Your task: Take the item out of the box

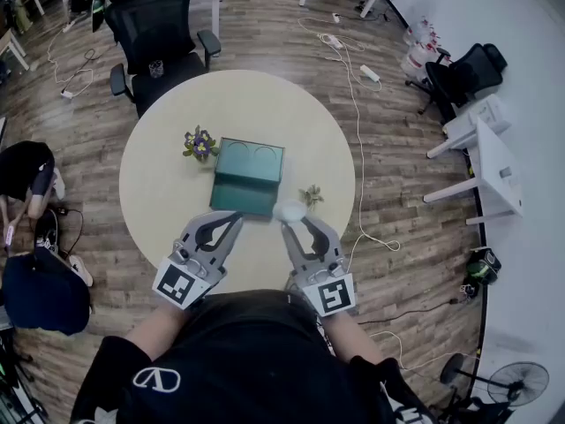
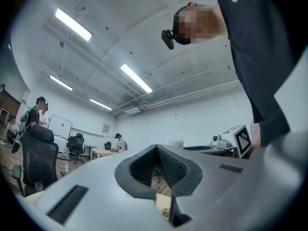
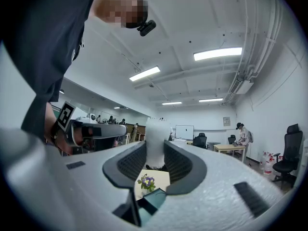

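A teal box (image 1: 250, 162) lies open in the middle of the round table (image 1: 159, 184). A white, soft-looking item (image 1: 289, 210) is held up just off the box's near right corner, with my right gripper (image 1: 290, 223) shut on it. In the right gripper view the white item (image 3: 157, 141) stands upright between the pads, and the box (image 3: 154, 201) shows below through the gap. My left gripper (image 1: 235, 218) hovers at the box's near edge, fingertips together and nothing between them. The left gripper view shows the left gripper (image 2: 158, 149) pointing up across the room.
A small pot of purple flowers (image 1: 200, 142) stands left of the box, and a small dried sprig (image 1: 311, 196) lies right of it. An office chair (image 1: 159, 34) stands at the table's far side. Cables (image 1: 353, 104) run over the wooden floor to the right.
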### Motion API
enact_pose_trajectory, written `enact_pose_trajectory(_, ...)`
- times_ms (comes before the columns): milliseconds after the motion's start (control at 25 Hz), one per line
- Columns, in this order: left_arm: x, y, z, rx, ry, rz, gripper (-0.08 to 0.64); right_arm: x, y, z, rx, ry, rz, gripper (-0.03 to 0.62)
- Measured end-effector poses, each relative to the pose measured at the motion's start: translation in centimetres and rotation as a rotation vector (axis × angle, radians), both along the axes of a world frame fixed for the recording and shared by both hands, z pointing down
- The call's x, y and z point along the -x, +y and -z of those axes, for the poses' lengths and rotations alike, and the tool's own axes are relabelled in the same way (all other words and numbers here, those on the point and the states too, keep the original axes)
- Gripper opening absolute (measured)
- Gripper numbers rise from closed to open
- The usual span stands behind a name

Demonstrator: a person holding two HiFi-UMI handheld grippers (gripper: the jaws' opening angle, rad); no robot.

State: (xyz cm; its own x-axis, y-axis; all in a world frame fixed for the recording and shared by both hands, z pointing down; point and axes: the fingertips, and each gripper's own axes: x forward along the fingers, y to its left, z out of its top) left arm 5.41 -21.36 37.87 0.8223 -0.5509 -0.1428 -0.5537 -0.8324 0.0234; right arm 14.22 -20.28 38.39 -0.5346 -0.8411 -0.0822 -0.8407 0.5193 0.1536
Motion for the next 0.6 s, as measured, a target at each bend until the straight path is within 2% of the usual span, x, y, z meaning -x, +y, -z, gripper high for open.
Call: enact_pose_trajectory(600,0.28,-0.17,-0.06,0.002,-0.009,0.024,0.005,0.55,-0.59,-0.57,0.011,0.026,0.014,0.12)
